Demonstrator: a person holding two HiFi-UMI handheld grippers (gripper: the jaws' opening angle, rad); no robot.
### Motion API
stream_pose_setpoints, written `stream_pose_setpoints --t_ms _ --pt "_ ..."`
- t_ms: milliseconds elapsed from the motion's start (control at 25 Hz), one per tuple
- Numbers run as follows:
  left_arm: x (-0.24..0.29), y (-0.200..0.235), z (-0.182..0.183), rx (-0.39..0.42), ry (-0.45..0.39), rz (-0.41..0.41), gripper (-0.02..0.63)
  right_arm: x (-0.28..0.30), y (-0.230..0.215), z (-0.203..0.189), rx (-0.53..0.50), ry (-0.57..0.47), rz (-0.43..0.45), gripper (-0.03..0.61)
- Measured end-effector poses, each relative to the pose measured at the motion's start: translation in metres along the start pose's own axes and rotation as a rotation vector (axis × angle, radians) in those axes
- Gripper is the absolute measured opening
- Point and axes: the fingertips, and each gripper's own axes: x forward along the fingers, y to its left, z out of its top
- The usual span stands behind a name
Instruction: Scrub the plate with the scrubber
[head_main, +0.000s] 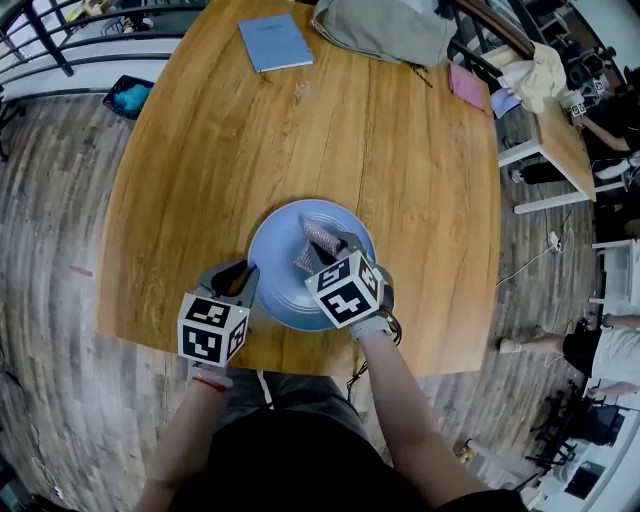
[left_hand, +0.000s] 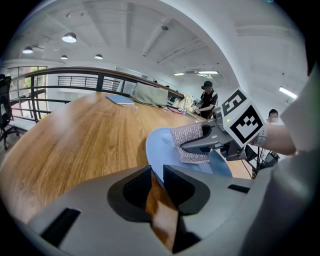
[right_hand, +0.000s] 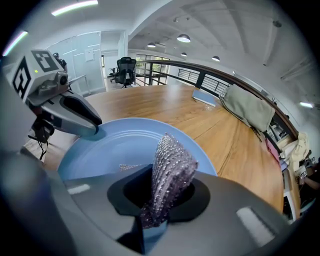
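A light blue plate lies on the wooden table near its front edge. My left gripper is at the plate's left rim, its jaws shut on the rim; the right gripper view shows its fingertips meeting the plate. My right gripper is over the plate's middle, shut on a silvery mesh scrubber. The scrubber sticks up out of the jaws and folds forward over the plate. From the left gripper view the scrubber rests against the plate's surface.
At the table's far end lie a blue notebook, an olive bag and a pink item. A dark railing runs behind the table. A person stands beyond the far end. The table's front edge is just behind the plate.
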Motion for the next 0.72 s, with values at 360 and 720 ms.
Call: stream_pose_setpoints --t_ms 360,720 --pt "0.000 0.001 0.000 0.012 0.003 -0.009 0.071 -0.016 -0.005 -0.026 0.038 0.029 -0.033 0.072" --pt "0.000 0.000 0.001 0.031 0.013 -0.016 0.071 -0.029 -0.007 -0.046 0.042 0.058 -0.054 0.074"
